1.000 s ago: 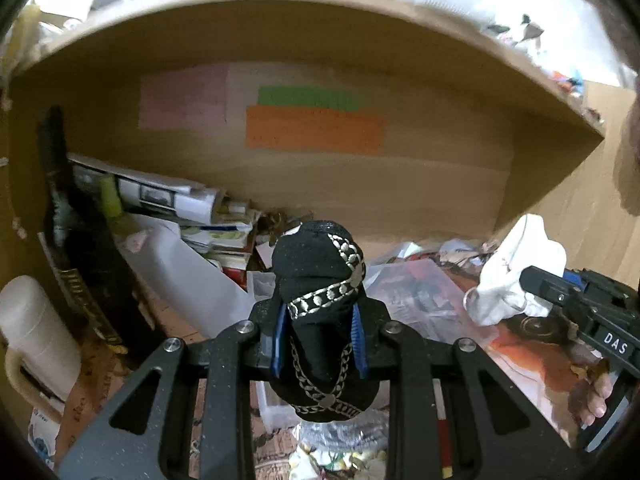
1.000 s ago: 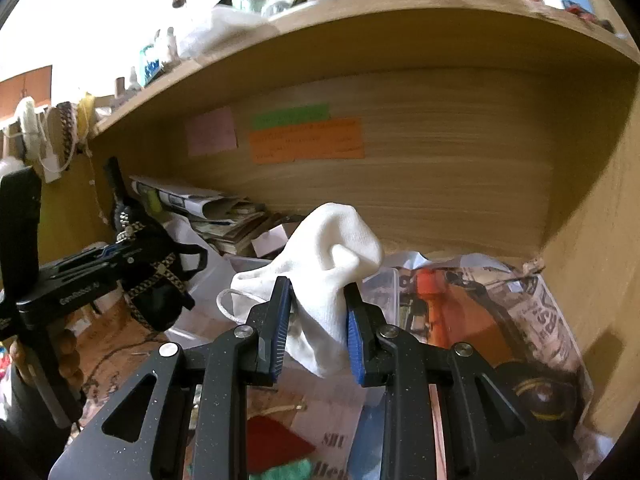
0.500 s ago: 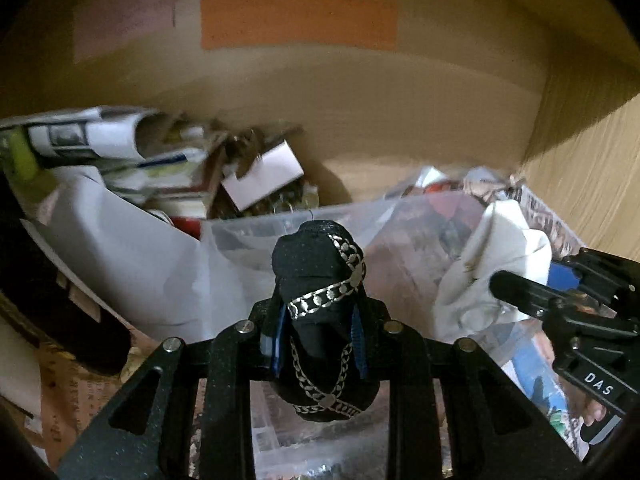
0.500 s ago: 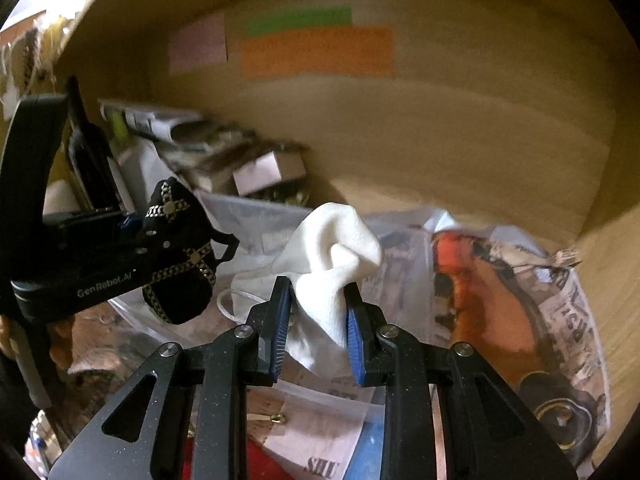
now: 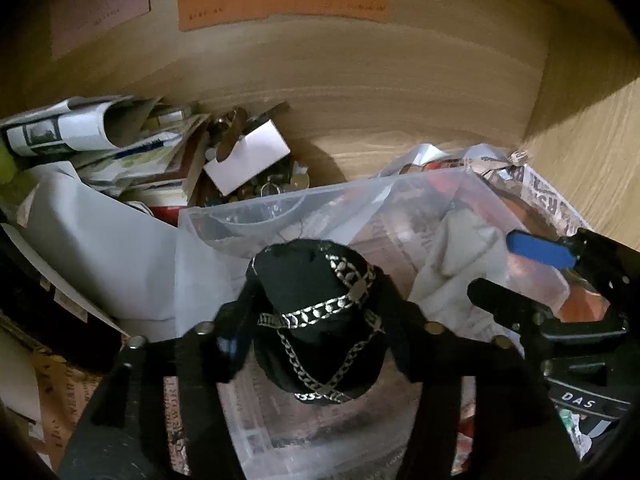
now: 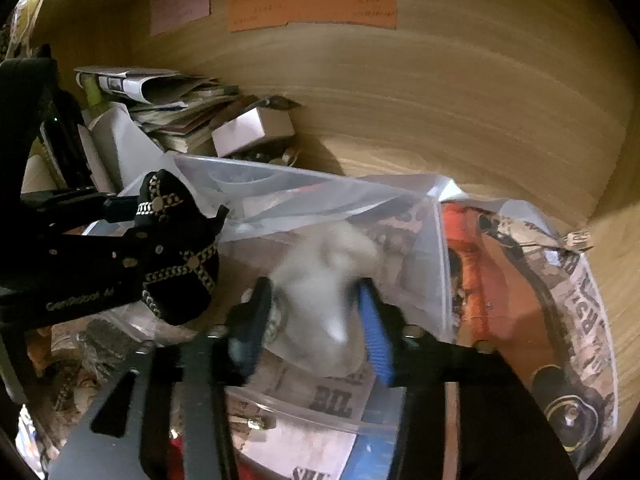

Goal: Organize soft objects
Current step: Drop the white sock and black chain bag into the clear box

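A black sock with a silver chain pattern (image 5: 320, 312) sits between the fingers of my left gripper (image 5: 316, 328), whose jaws now stand wide apart over a clear plastic box (image 5: 280, 208). The same sock shows in the right wrist view (image 6: 176, 256). A white sock (image 6: 324, 288) lies blurred between the spread fingers of my right gripper (image 6: 316, 320), inside the clear box (image 6: 280, 188). In the left wrist view the white sock (image 5: 452, 264) is at the right, beside the right gripper's blue pad (image 5: 536, 244).
Both grippers are inside a wooden shelf bay with its back wall (image 5: 360, 92) close ahead and a side wall (image 5: 592, 140) at the right. A stack of papers and books (image 5: 120, 152) and a small white box (image 5: 248, 160) lie at the back left. Newspaper (image 6: 560, 280) lines the shelf floor.
Both grippers moved deeper and lower into the shelf, over the clear box. Both pairs of jaws spread apart from the socks they were clamping.
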`<move>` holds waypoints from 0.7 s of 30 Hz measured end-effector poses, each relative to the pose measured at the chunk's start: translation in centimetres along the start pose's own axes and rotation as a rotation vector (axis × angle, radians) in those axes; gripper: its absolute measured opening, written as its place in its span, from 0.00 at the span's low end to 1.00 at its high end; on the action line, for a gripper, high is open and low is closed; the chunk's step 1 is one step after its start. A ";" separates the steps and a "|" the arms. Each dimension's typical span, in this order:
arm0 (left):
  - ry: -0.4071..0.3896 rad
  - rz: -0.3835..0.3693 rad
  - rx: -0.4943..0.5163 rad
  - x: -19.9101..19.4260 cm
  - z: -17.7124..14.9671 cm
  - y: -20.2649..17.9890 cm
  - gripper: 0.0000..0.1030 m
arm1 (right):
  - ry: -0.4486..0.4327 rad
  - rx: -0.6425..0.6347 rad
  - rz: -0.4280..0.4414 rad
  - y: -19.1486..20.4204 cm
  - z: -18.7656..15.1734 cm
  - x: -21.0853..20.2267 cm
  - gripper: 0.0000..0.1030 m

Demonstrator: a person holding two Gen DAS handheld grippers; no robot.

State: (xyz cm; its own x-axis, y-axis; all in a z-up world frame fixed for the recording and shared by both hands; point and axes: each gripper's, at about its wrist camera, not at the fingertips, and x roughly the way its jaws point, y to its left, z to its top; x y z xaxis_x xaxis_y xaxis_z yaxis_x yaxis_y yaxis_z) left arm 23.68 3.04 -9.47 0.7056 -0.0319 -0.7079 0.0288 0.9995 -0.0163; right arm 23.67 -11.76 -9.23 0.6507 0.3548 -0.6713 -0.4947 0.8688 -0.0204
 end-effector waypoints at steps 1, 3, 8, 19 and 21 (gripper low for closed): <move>-0.012 0.002 -0.001 -0.4 0.1 0.0 0.61 | -0.014 0.000 -0.006 0.0 0.1 -0.4 0.57; -0.042 0.008 0.000 -1.6 0.2 0.1 0.66 | -0.042 0.001 -0.015 0.0 0.3 -1.3 0.62; -0.139 0.013 0.001 -5.5 0.1 0.2 0.85 | -0.126 -0.001 -0.025 0.3 0.6 -4.6 0.74; -0.278 0.027 0.009 -13.6 -4.1 0.4 0.99 | -0.290 0.022 -0.024 1.4 -1.7 -12.2 0.84; -0.285 0.033 0.016 -14.5 -5.3 0.4 0.99 | -0.298 0.030 -0.017 1.7 -2.7 -13.0 0.86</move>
State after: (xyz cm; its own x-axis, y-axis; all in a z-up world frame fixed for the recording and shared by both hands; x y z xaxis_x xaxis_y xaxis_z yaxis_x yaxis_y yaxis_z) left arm 9.71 3.92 -2.96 0.8766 -0.0031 -0.4812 0.0123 0.9998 0.0160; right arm 12.86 -15.82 -2.55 0.8014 0.4218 -0.4241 -0.4679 0.8838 -0.0052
